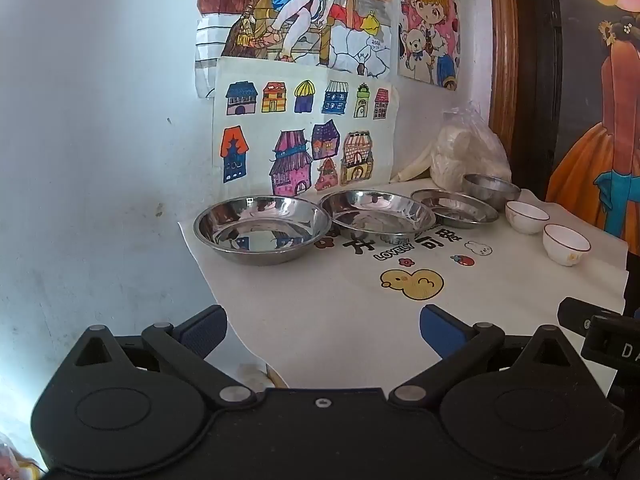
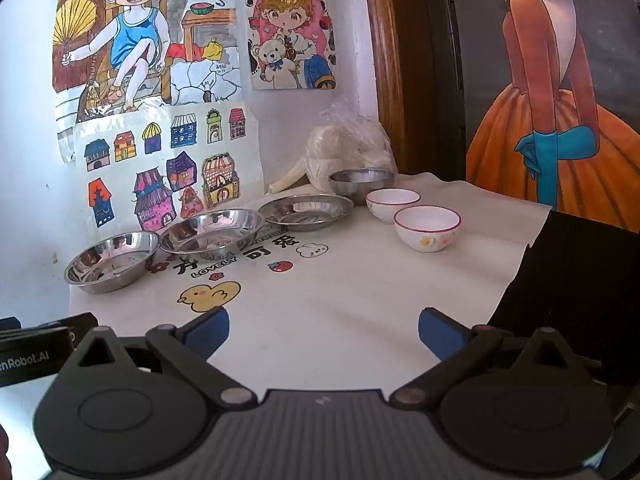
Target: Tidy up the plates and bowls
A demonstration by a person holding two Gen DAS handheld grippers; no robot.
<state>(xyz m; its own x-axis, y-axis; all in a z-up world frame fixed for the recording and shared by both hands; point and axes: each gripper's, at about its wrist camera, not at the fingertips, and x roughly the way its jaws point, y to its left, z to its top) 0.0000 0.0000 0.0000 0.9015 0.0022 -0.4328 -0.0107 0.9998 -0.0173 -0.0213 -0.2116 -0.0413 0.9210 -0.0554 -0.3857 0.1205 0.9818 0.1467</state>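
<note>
In the right wrist view, three steel plates (image 2: 112, 262) (image 2: 212, 232) (image 2: 306, 210) run from lower left toward upper right across the cloth (image 2: 360, 300). Right of them stand a steel bowl (image 2: 360, 184) and two cups (image 2: 392, 204) (image 2: 427, 227). A bag (image 2: 348, 148) sits behind the bowl.

Cloth-covered table (image 2: 360, 320) under plates (image 2: 212, 232), bowls (image 2: 427, 226)

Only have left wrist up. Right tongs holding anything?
Observer: No. The right tongs are open, with only bare tablecloth showing between them.
Operator: What's right of the near white bowl? My frame cuts off there.
Observer: The tablecloth ends shortly past it, and beyond its edge there is only a black surface.
</note>
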